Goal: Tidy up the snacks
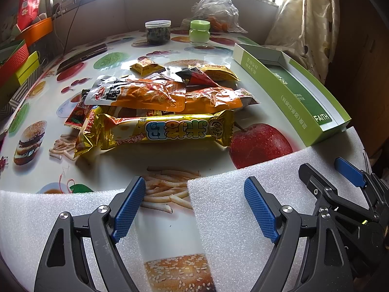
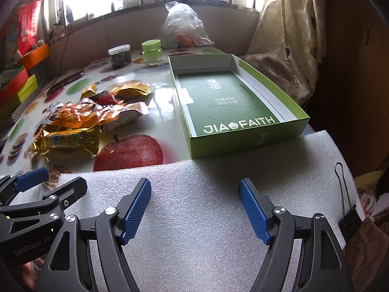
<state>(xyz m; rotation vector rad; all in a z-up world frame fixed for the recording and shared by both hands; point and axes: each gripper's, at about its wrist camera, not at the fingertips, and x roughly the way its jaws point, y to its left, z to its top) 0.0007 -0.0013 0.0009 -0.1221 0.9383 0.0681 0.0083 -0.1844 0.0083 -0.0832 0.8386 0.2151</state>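
Foam padding lines the near edge under both spread-open, empty hand-held grippers, left and right.

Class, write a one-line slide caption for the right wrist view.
Open right tongs over white foam, facing an empty green box beside piled snack packets.

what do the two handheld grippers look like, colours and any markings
Both the left gripper and right gripper have black angular frames, silver pivot screws and blue textured finger pads. The left gripper's body carries "GenRobot.AI" lettering, seen from the right wrist. No hands or sleeves show.
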